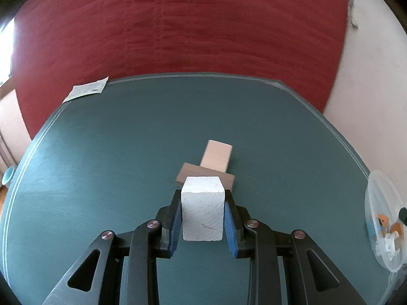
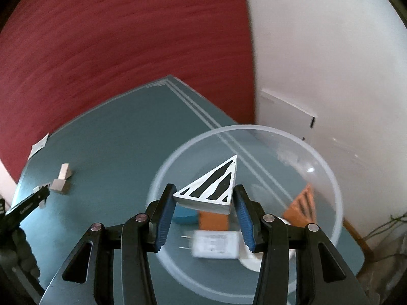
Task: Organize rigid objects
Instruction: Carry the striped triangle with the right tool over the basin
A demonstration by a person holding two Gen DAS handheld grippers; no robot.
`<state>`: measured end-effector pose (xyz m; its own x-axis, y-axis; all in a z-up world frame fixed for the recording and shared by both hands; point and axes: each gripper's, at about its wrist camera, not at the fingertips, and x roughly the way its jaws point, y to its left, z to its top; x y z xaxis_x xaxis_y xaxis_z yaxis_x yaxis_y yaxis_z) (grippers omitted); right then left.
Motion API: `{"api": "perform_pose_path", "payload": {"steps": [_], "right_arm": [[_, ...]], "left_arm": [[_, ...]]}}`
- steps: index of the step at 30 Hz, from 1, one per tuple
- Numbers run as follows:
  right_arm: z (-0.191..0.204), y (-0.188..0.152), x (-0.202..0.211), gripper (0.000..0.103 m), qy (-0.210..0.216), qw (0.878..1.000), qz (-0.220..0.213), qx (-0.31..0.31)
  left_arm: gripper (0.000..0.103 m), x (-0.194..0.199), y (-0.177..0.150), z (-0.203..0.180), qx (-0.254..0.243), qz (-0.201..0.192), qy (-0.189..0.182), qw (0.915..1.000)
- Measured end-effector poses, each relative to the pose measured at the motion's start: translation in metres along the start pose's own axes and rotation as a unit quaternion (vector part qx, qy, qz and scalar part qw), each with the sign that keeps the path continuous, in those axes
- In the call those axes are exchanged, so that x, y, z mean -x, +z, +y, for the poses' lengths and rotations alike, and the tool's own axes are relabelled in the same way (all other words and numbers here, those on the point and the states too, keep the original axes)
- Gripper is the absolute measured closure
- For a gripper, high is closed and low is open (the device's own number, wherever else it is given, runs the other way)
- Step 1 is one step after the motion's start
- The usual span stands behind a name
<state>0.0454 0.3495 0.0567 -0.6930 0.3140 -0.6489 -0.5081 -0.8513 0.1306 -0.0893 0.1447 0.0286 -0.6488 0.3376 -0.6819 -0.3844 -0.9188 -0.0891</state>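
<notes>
Right up against the left wrist lens, the left gripper [image 1: 202, 209] has its blue pads clamped on the two side faces of a white block [image 1: 202, 209], held above the green table [image 1: 101, 152] around the middle of its near half. It looks like a chunky painted wood cube: stiff, probably light, with rough flat faces, so a squeeze across parallel sides like this should hold fine with no slipping. Just past it, two thin wooden slabs, a darker slab [image 1: 185, 172] and a paler slab [image 1: 216, 156], lie flat and touching near the table's centre. Those look harder to grab, being so flat; I'd guess you'd pinch them across the narrow width.

Over on the right wrist view, the right gripper [image 2: 204, 198] is partly closed on a zebra-striped triangle [image 2: 213, 189], pads on its slanted edges, hanging over the clear plastic bowl [image 2: 328, 167] that sits by the table's right edge. A wedge shape gripped on angled sides could squirt out, so that's the dicey hold. It's rigid though, so a drop into the bowl shouldn't hurt it. The bowl already has an orange block [image 2: 213, 219], a white charger plug [image 2: 216, 244] and another orange piece [image 2: 301, 207] in it.

A paper slip [image 1: 86, 89] sits at the far left corner.
</notes>
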Motion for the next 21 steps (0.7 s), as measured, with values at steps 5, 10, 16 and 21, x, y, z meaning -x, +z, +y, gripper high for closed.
{"api": "perform_pose_path", "payload": {"steps": [5,10,16,21], "right_arm": [[-0.016,-0.002,0.000,0.056,-0.014,1.000,0.000,-0.010],[-0.025,-0.004,0.001,0.055,-0.009,1.000,0.004,-0.011],[-0.033,-0.005,0.004,0.055,-0.006,1.000,-0.001,-0.012],[-0.039,-0.008,0.006,0.055,-0.009,1.000,-0.001,-0.016]], "left_arm": [[0.072,-0.005,0.002,-0.002,-0.006,0.003,-0.013,0.9999],[0.072,-0.010,0.003,-0.003,-0.009,0.007,-0.029,0.9995],[0.072,-0.018,0.004,-0.007,-0.023,0.008,-0.043,0.9988],[0.072,-0.028,0.009,-0.002,-0.030,0.010,-0.049,0.9983]]}}
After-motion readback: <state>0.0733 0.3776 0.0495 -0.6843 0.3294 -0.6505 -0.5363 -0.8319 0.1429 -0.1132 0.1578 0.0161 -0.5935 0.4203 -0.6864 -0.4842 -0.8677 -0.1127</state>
